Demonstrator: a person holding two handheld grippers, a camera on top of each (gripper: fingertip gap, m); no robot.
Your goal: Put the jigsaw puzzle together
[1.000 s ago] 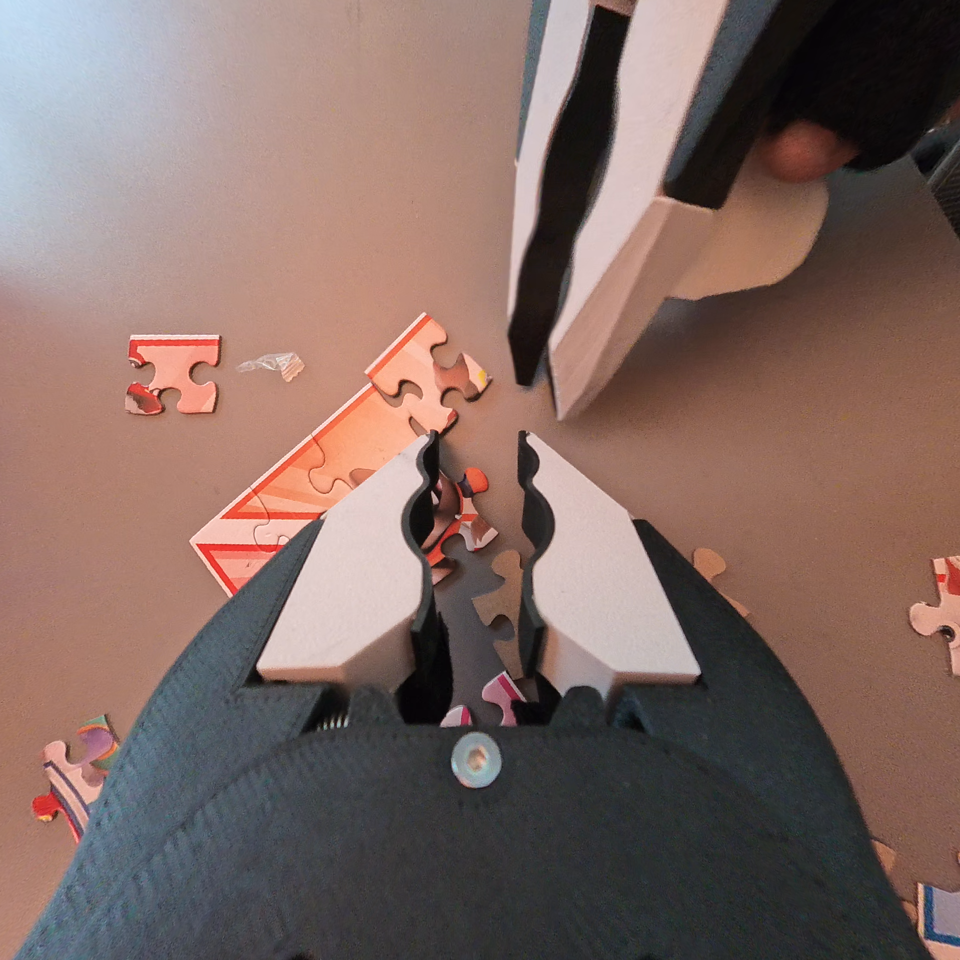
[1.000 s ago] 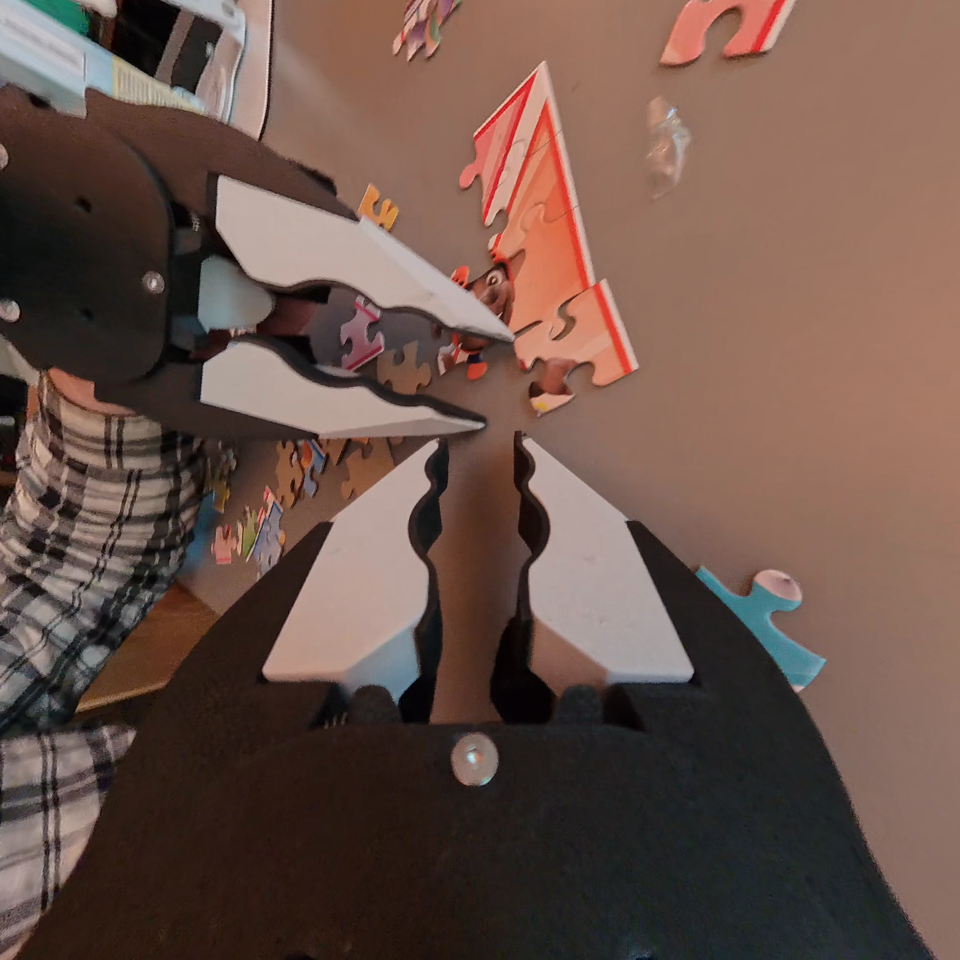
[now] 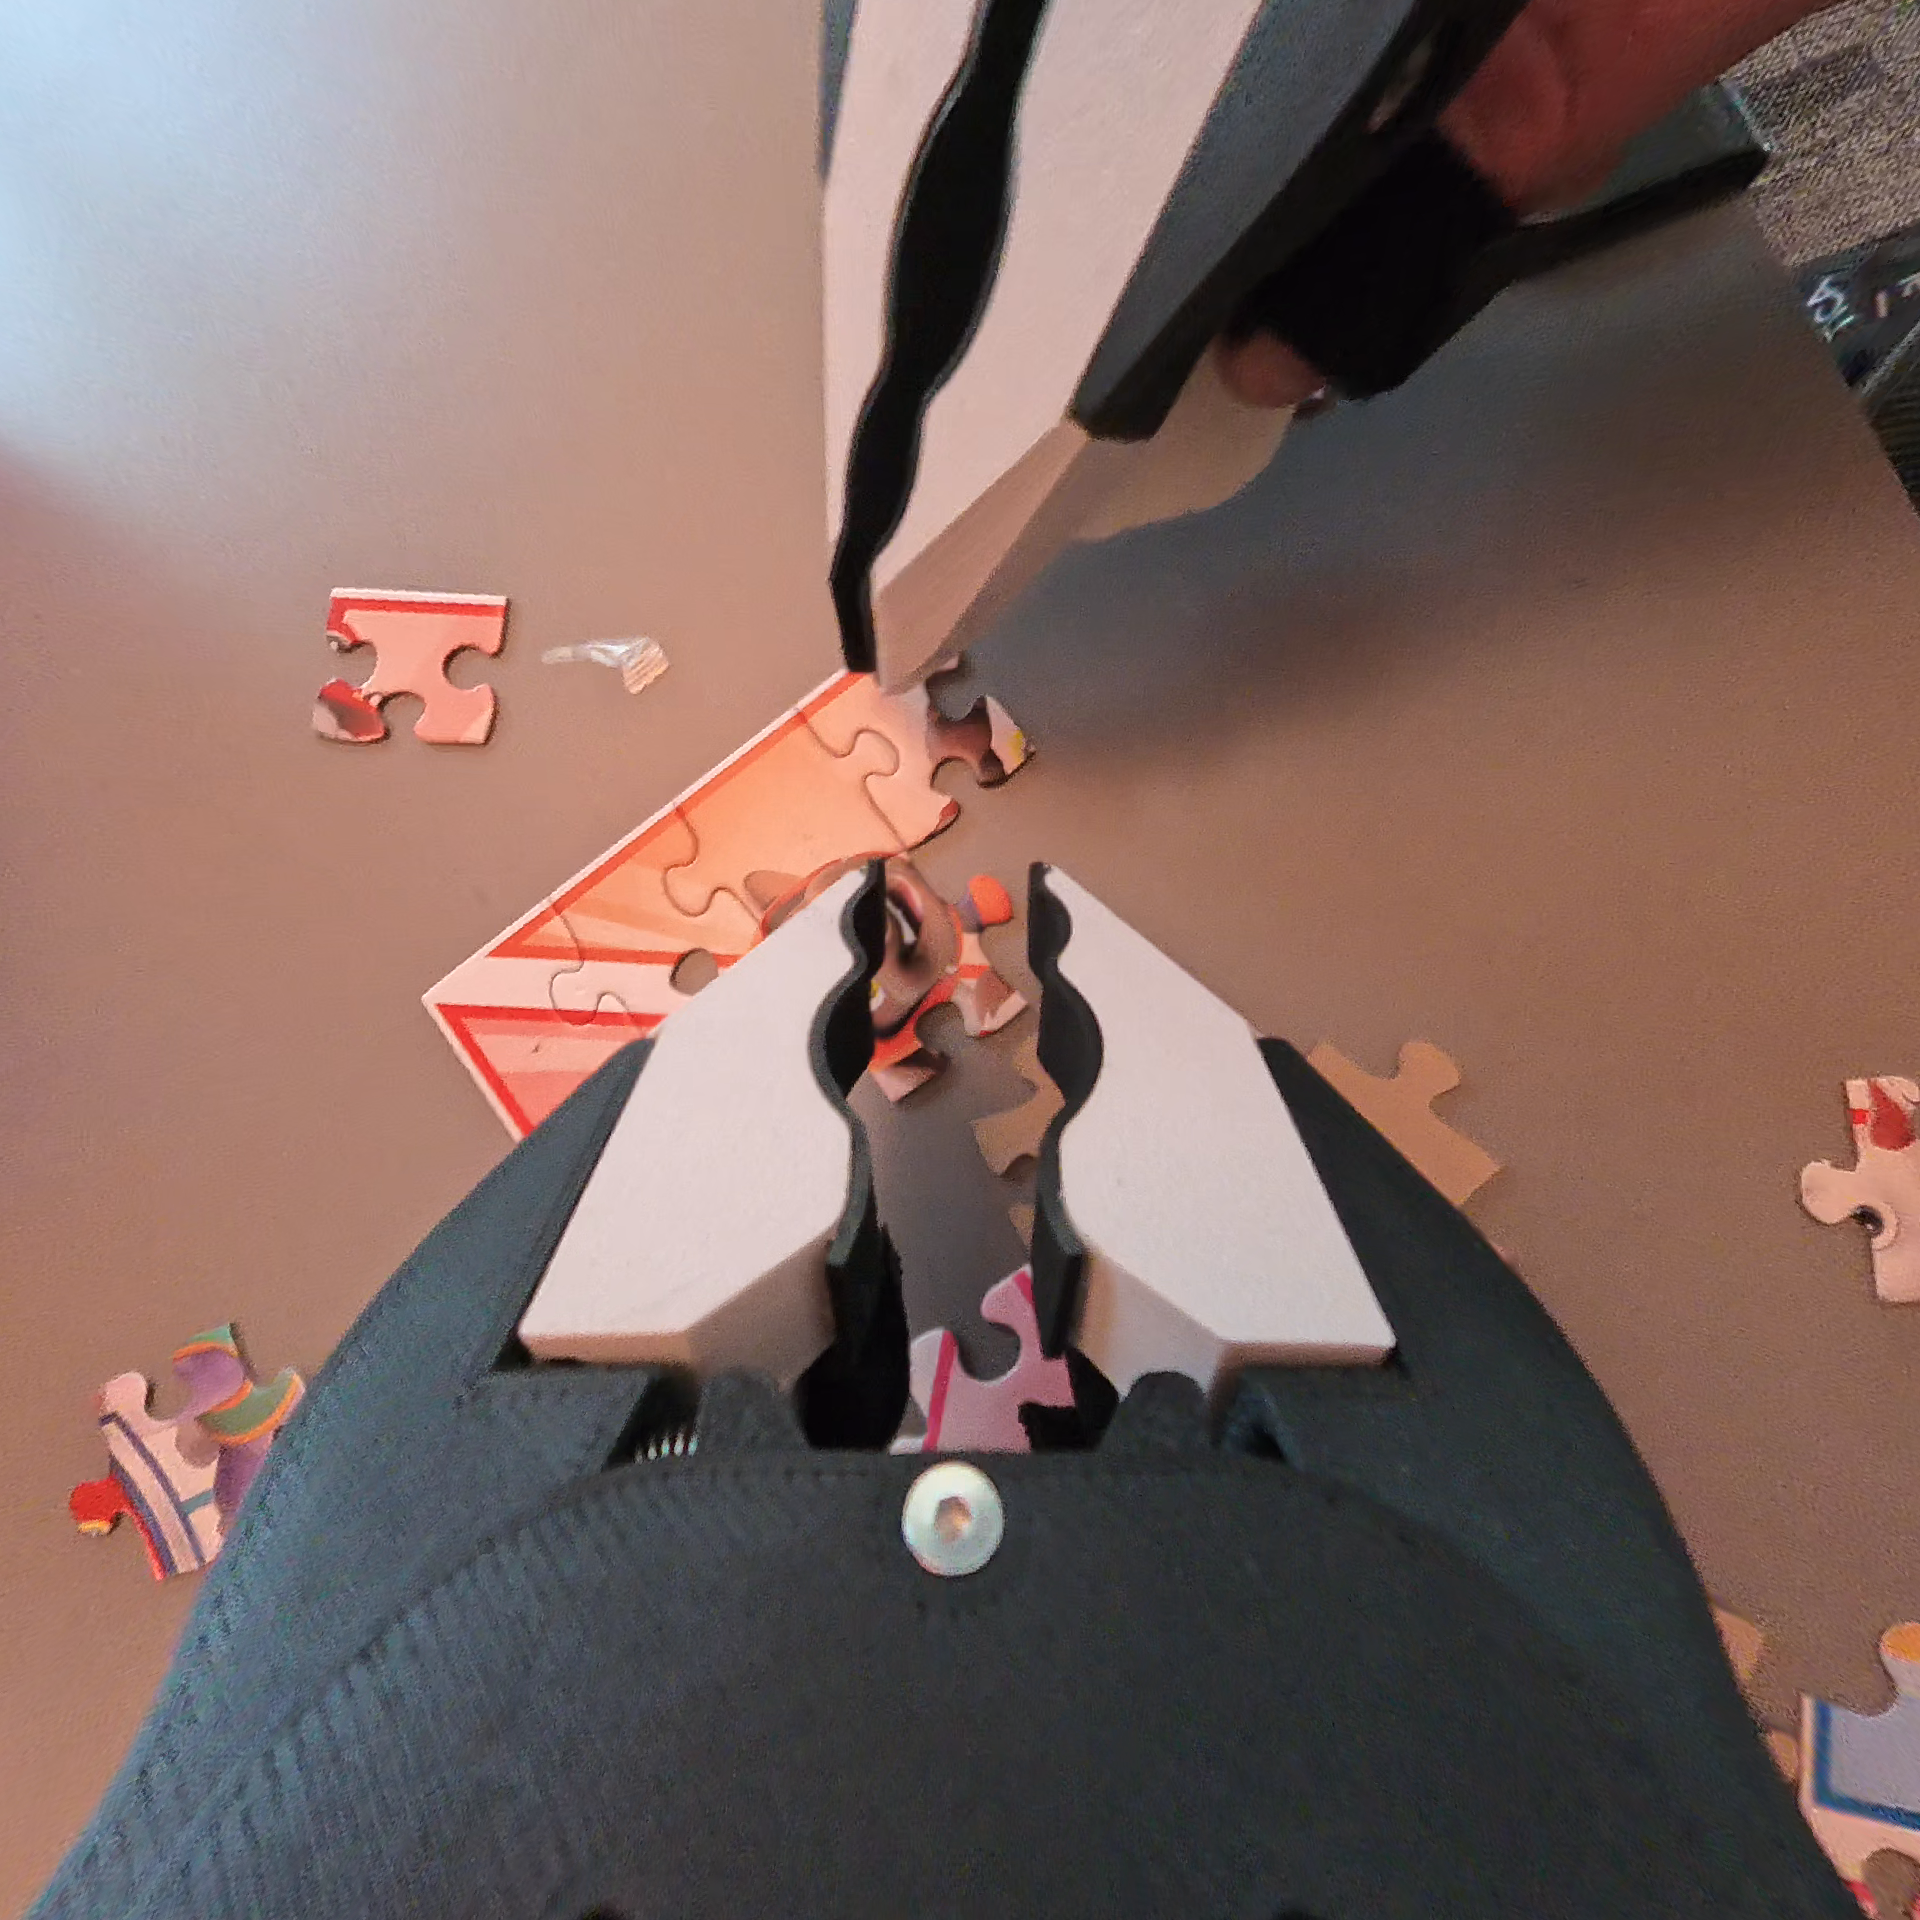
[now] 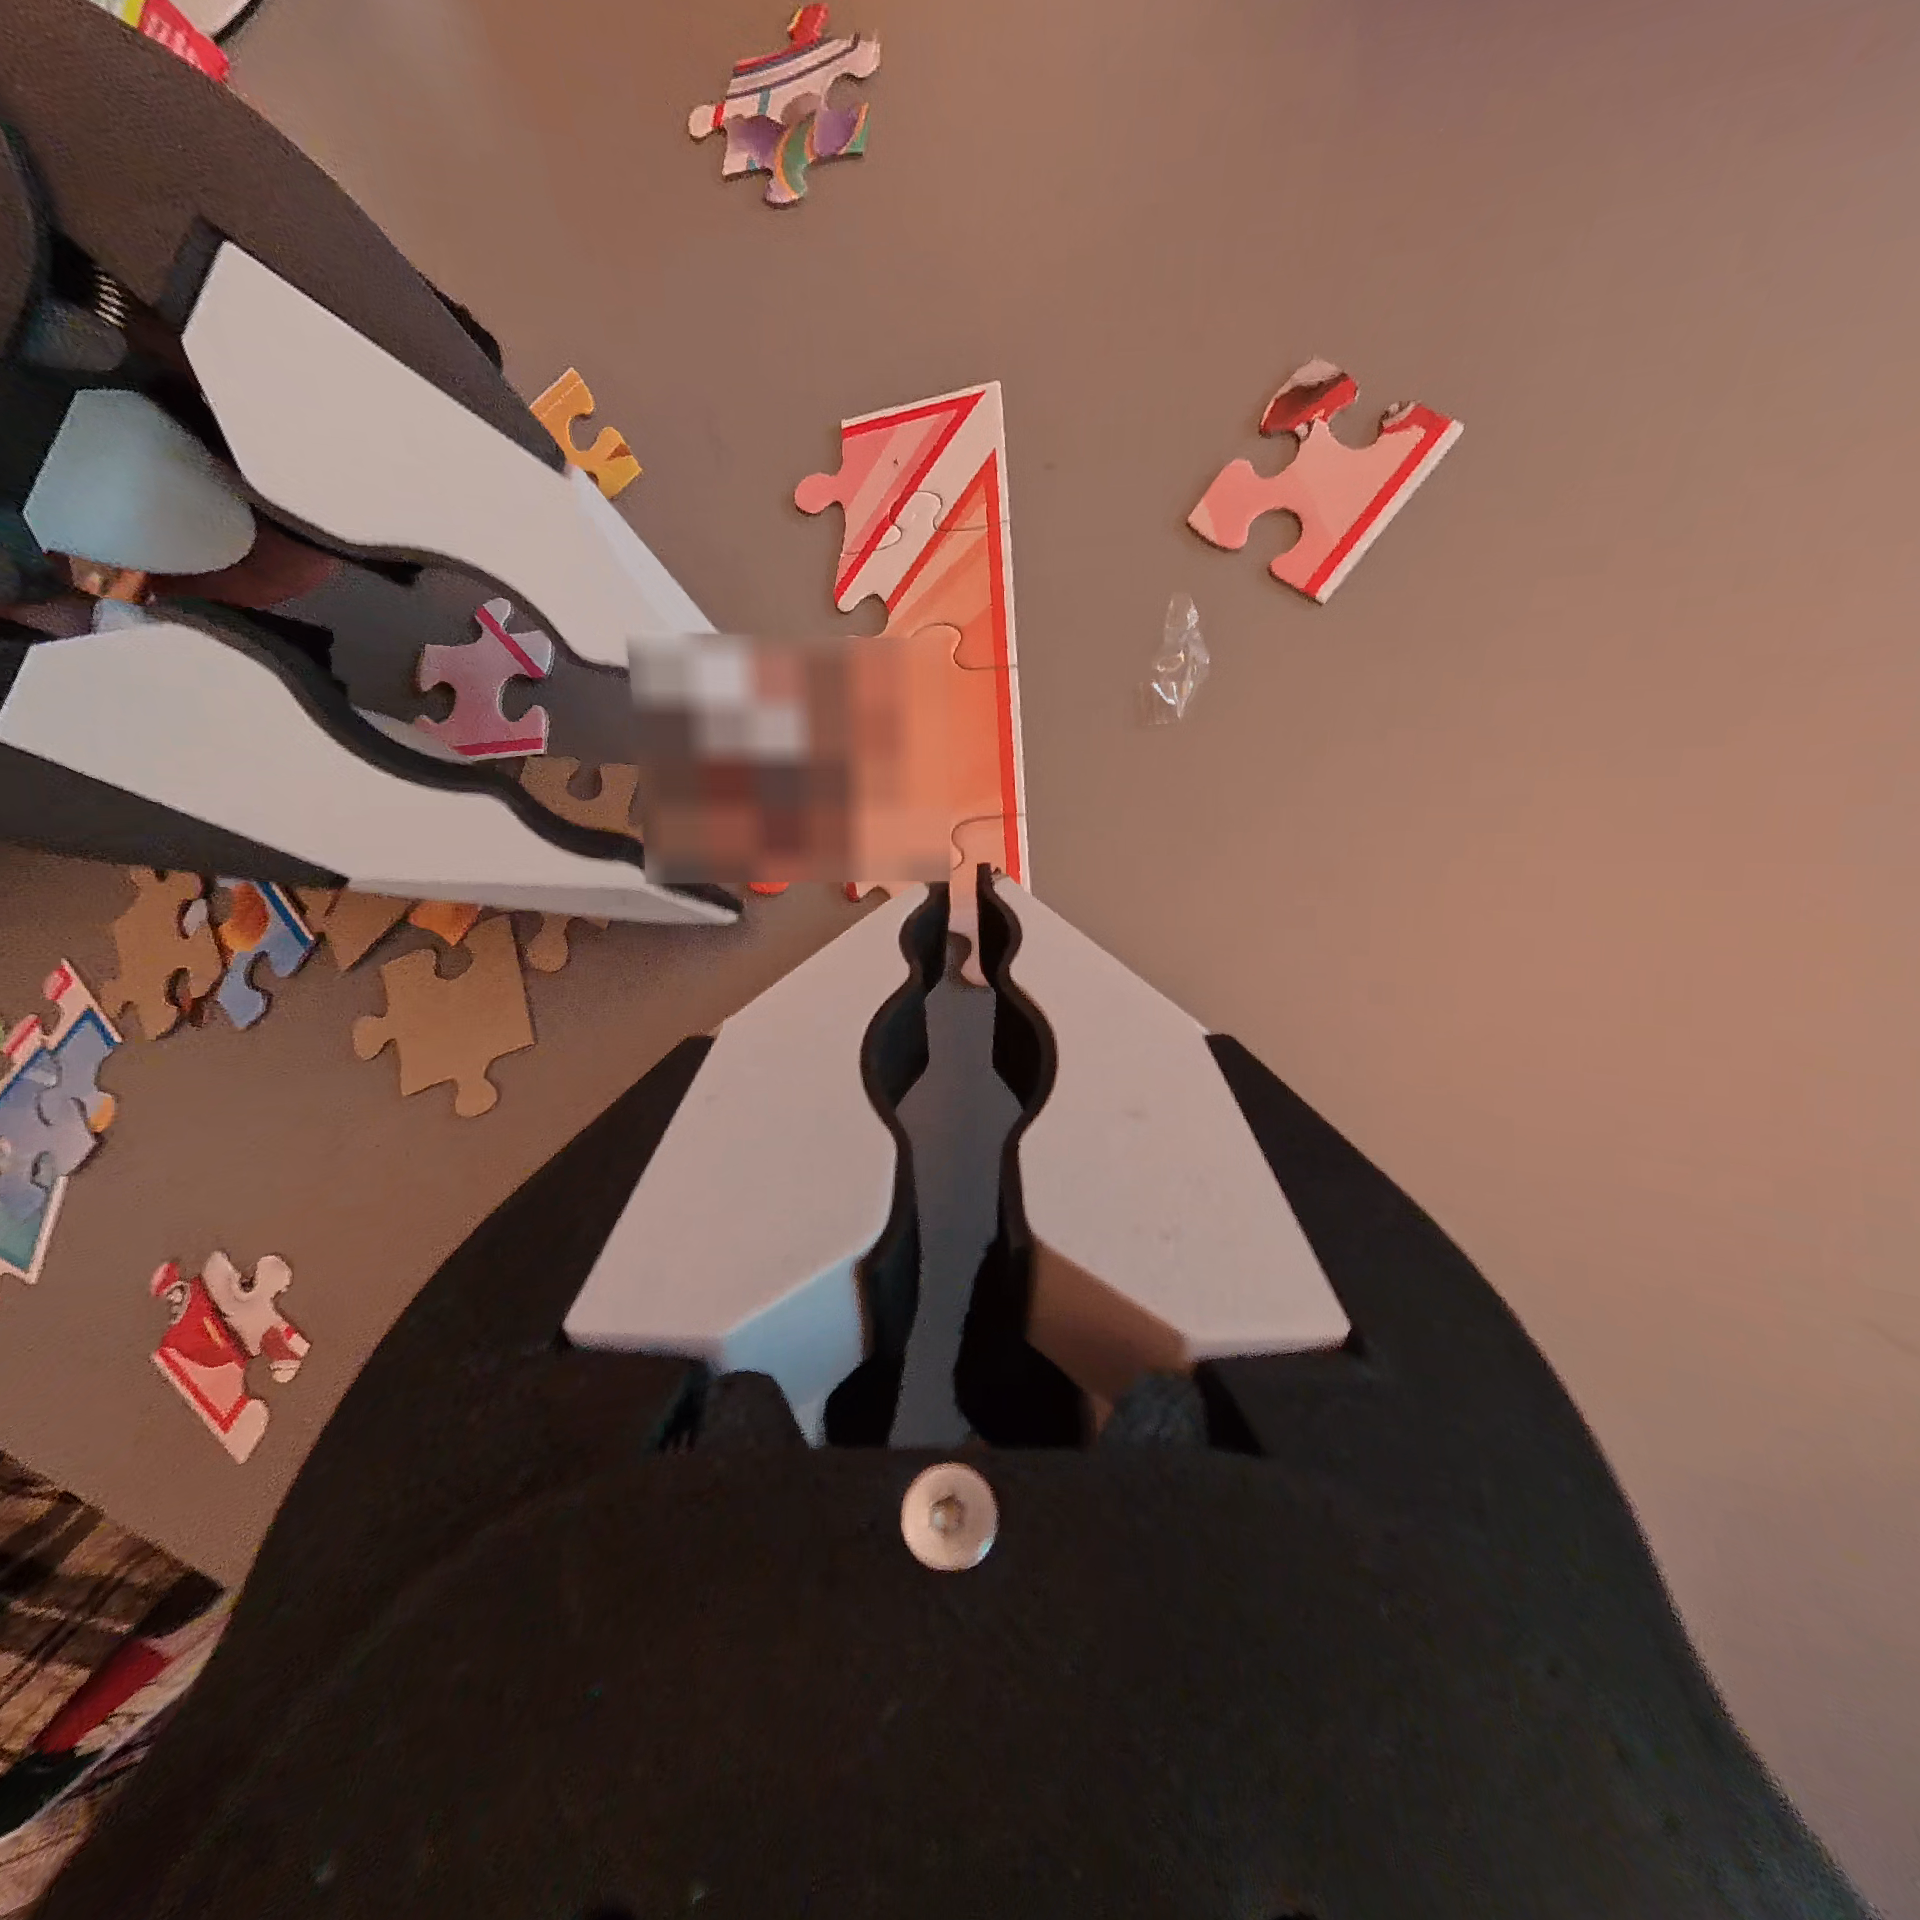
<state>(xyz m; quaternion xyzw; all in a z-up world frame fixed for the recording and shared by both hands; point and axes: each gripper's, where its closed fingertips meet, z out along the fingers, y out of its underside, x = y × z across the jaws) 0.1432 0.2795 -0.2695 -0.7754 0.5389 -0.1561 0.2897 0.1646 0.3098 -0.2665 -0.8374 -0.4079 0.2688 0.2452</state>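
On the brown table (image 3: 416, 312), jigsaw work centres on a joined strip (image 3: 769, 821) of orange pcs w/ red border.

Right gripper (image 4: 974, 888): fingers pressed nearly together, tips down on the strip's far end pc. Can't tell if they nip it or only press on it.

Left gripper (image 3: 956, 878): fingers spread, nothing btwn them, hanging over a loose brown-and-orange pc (image 3: 925, 966) that lies just beside the strip's inner edge.

Near the strip's border side: a single red-edged pc (image 3: 416, 665), apart from it, w/ a clear plastic scrap (image 3: 613, 660) btwn the two.

Under the left gripper, on the strip's other side: a pink pc (image 3: 987, 1361) and a face-down cardboard-brown pc (image 3: 1403, 1112).

Further from the strip, beyond the left gripper, a loose heap of pcs (image 4: 447, 1008), some face-down, some blue. A striped purple-green pc (image 4: 790, 114) sits alone, well apart.
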